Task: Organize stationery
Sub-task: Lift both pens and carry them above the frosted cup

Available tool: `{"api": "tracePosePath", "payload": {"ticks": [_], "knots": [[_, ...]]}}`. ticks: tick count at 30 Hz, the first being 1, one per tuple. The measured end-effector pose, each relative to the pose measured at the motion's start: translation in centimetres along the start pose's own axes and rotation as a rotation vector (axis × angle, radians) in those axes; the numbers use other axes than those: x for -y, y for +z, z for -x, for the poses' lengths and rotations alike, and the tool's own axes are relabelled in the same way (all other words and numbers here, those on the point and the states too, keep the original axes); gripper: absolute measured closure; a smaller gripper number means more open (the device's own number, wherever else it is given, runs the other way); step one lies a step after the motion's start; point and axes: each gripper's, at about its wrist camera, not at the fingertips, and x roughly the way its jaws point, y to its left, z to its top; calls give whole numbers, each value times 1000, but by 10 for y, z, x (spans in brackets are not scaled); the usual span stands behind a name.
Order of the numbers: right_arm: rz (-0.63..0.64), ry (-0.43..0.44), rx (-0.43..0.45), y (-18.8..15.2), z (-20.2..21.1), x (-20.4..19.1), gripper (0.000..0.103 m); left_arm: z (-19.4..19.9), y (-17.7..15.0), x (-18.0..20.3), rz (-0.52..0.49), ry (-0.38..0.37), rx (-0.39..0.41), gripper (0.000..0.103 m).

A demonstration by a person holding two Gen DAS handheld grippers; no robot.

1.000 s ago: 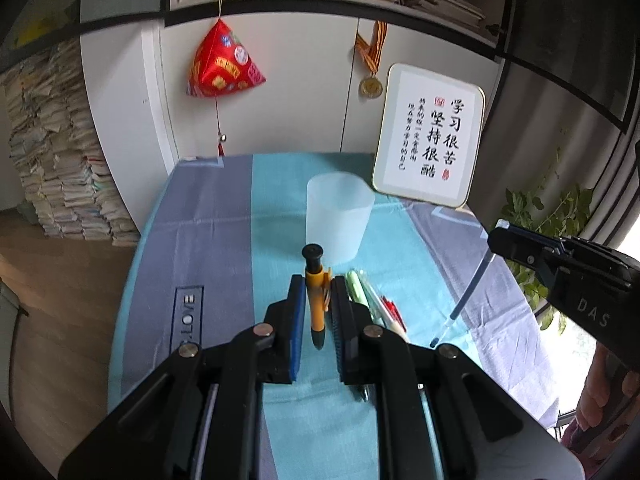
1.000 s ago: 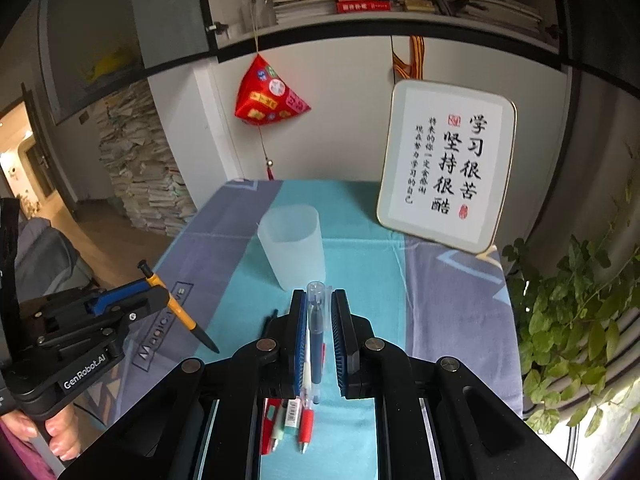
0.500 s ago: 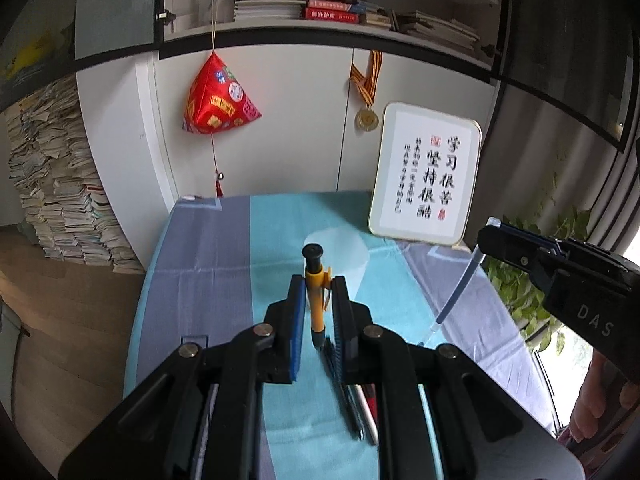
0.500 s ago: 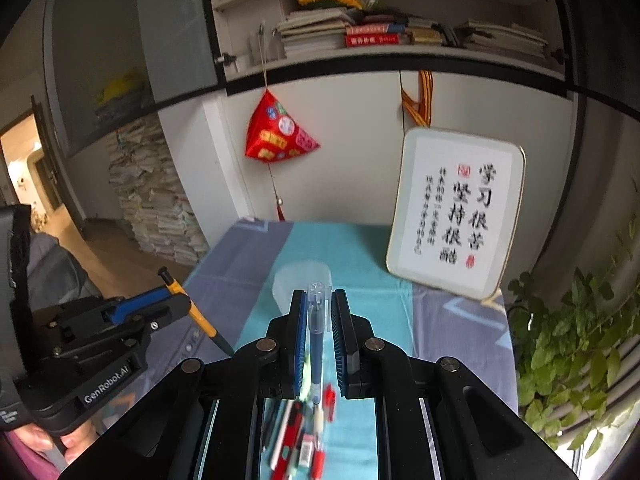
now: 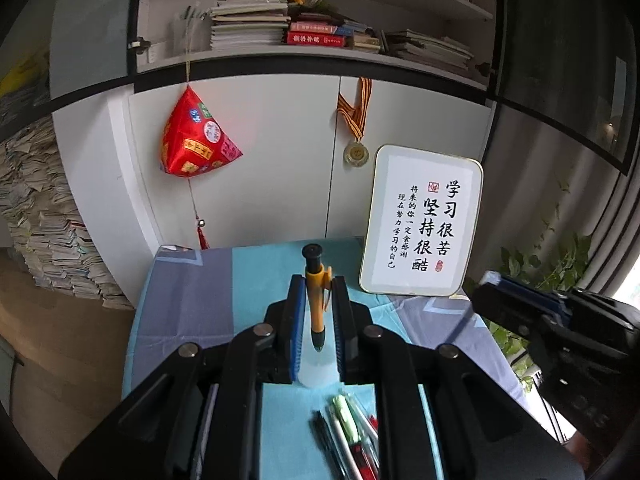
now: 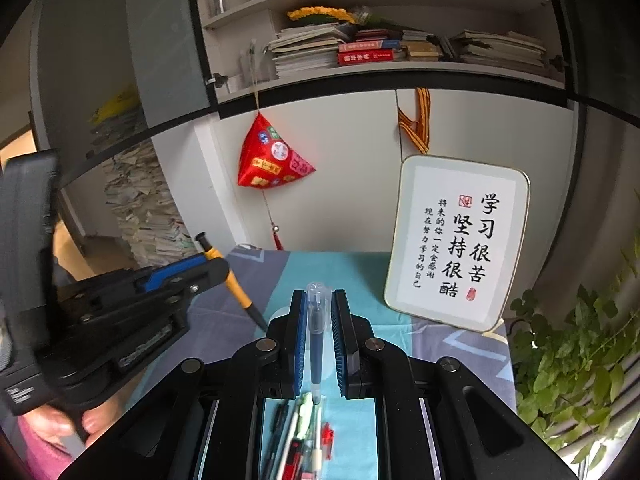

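Note:
My left gripper point(image 5: 318, 284) is shut on an orange pen point(image 5: 315, 296) with a black cap, held upright, tip down. My right gripper point(image 6: 319, 298) is shut on a dark blue pen point(image 6: 316, 344) with a clear cap, also upright. A translucent white cup point(image 5: 318, 376) shows low between the left fingers, mostly hidden behind them. Several loose pens point(image 5: 352, 436) lie on the blue cloth below; they also show in the right wrist view point(image 6: 304, 432). The left gripper and orange pen point(image 6: 236, 284) appear at the left of the right wrist view.
A framed calligraphy board point(image 5: 420, 220) leans on the white cabinet at the table's back right. A red hanging ornament point(image 5: 196, 140) and a medal point(image 5: 356, 152) hang on the cabinet. A potted plant point(image 6: 580, 360) stands right of the table. Paper stacks point(image 5: 36, 216) stand at the left.
Both grippers have risen and tilted up with their pens. The cup and the loose pens have slid down in both views, and the shelves now show.

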Motion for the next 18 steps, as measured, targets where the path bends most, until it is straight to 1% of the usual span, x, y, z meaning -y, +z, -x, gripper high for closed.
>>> {"api": "tracePosePath", "payload": {"ticks": [4, 11, 18], "knots": [[-13, -13, 1, 4, -3, 7, 90, -23, -4, -3, 8, 0, -37, 92], [-25, -7, 6, 10, -9, 11, 90, -59, -21, -14, 35, 15, -128, 92], [-20, 4, 8, 11, -14, 6, 90, -72, -26, -16, 33, 23, -156, 92]]}}
